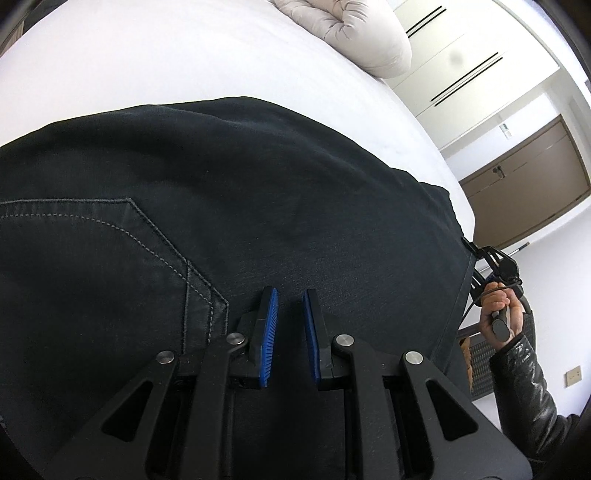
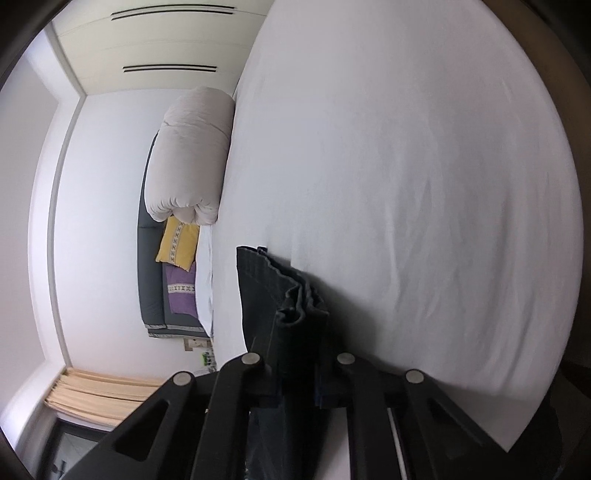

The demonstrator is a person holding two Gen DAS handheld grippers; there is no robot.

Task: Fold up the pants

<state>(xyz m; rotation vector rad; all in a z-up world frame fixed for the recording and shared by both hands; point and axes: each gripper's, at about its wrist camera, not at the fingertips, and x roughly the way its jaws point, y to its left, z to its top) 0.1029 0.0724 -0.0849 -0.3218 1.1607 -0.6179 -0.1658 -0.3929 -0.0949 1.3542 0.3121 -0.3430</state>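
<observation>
Left hand-held gripper: blue pads spread apart, nothing between, poised over dark pants near back-pocket stitching. Pants: spread across white bed. Rolled duvet: far end of bed. Right hand-held gripper: pressed together, pinching bunched pants edge, lifted above sheet.

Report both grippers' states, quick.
Left gripper: open, empty, above the dark pants.
Right gripper: shut on the pants' bunched edge.
</observation>
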